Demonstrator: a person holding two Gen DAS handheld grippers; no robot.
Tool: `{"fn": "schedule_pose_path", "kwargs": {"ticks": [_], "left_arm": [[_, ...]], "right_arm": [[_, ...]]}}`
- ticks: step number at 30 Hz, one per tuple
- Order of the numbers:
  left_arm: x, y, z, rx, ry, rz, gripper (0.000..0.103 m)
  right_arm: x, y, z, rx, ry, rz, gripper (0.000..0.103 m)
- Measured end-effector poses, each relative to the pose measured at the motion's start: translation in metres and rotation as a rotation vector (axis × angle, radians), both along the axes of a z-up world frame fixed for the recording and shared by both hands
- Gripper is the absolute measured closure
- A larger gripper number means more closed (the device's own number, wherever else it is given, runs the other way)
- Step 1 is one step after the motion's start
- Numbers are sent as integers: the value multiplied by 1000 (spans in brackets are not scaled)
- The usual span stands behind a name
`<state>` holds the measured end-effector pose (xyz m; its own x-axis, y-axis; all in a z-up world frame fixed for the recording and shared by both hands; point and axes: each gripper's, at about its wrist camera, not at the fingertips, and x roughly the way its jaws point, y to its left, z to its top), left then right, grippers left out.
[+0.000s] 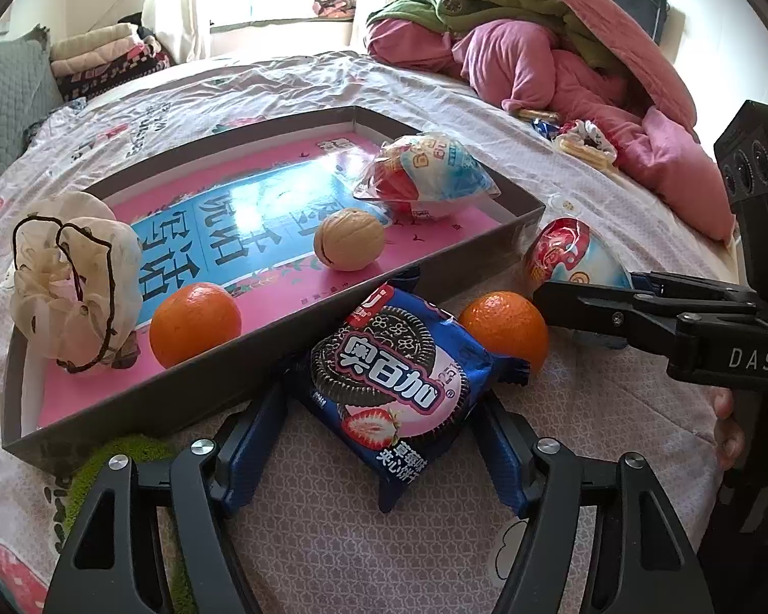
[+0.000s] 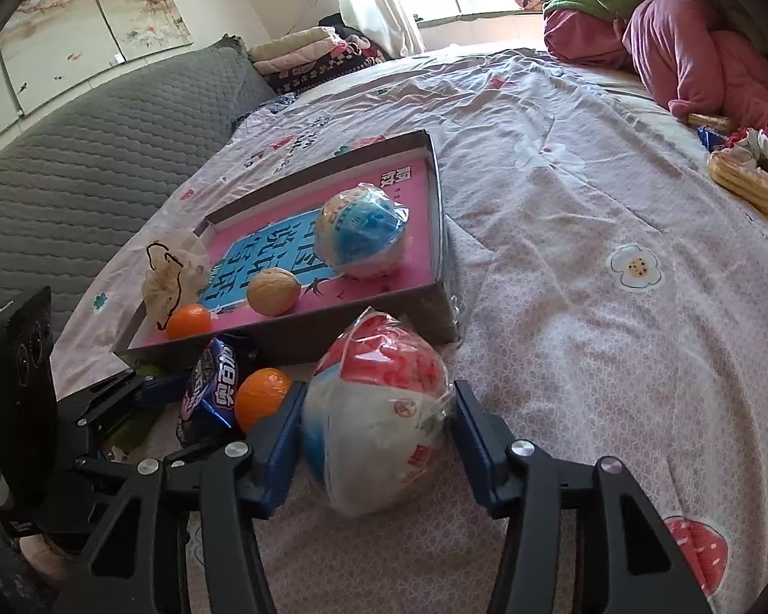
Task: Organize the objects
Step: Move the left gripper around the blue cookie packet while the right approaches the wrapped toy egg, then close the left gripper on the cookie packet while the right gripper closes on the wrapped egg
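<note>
grippers worked beside the shallow box [image 2: 438, 235]: right gripper [image 2: 376, 427] clamped on the wrapped round bun [image 2: 379, 419], left gripper [image 1: 384, 440] apart, straddling the cookie packet [image 1: 399, 384] lengthwise.

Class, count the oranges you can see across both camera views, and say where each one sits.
2. One orange lies inside the box, near its front wall. The other orange lies on the bed outside the box, beside the cookie packet. More could be hidden.
</note>
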<state>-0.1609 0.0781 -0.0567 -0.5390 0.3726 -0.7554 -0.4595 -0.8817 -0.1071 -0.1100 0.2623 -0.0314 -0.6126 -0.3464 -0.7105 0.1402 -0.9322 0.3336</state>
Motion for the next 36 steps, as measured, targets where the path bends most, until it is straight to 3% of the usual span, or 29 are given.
{"fn": "schedule_pose_path", "kwargs": {"ticks": [4,11,24,36], "left_arm": [[4,1,1,9,4,-19,43],[7,-2,2,30,5,-25,48],[11,-14,8,99,7,4,49],[21,-26,28,120,51,54,49]], "right_arm": [[1,5,1,-28,4,-10,49],[3,8,5,-41,16,-6,49],[8,5,13,-29,56,8,49],[18,-11,29,40,151,47,49]]}}
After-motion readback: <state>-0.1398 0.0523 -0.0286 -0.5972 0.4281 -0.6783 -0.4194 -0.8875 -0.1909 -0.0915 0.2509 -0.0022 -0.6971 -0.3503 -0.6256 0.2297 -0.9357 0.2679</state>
